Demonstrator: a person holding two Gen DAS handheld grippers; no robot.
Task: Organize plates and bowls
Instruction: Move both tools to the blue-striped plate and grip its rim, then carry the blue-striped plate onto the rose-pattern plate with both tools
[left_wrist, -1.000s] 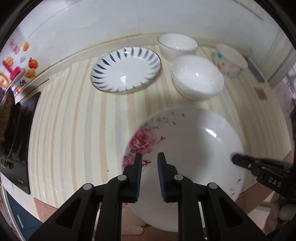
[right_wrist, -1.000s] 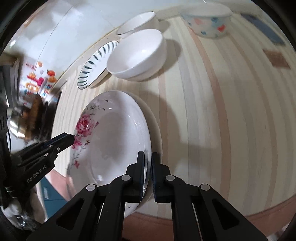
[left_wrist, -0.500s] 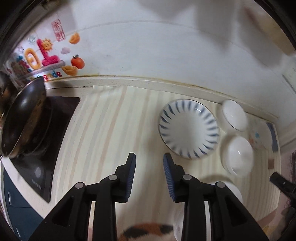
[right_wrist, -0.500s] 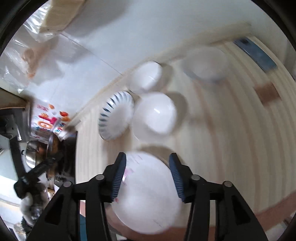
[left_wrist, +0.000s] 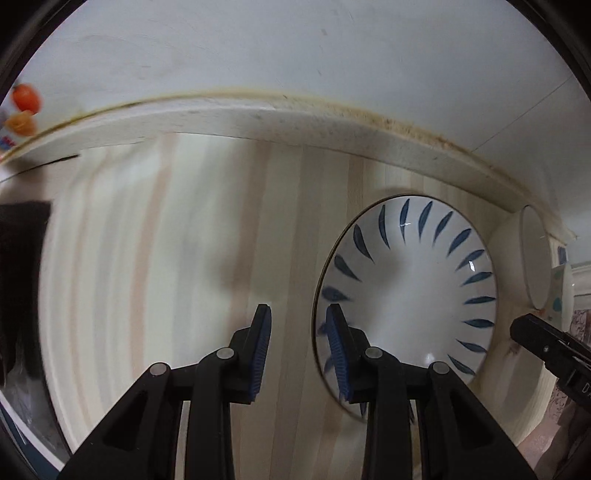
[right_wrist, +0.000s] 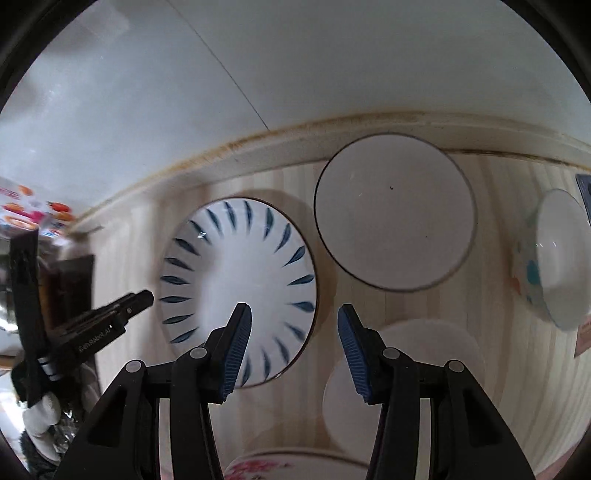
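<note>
Blue-petal plate (left_wrist: 406, 291) rim between parted, empty left tongs (left_wrist: 300, 334).

Pale striped wood counter (left_wrist: 207, 236), white wall (left_wrist: 295, 48) behind, grimy yellowed seam (left_wrist: 369, 110) where they meet. Black hob (left_wrist: 18, 266) at left, bright stickers (right_wrist: 33, 214) on wall above it.

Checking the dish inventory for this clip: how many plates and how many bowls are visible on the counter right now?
Plates: 2 (blue-petal plate, floral plate at the bottom edge)
Bowls: 3 (dark-rimmed white bowl, plain white bowl, spotted bowl)
Total: 5
</note>
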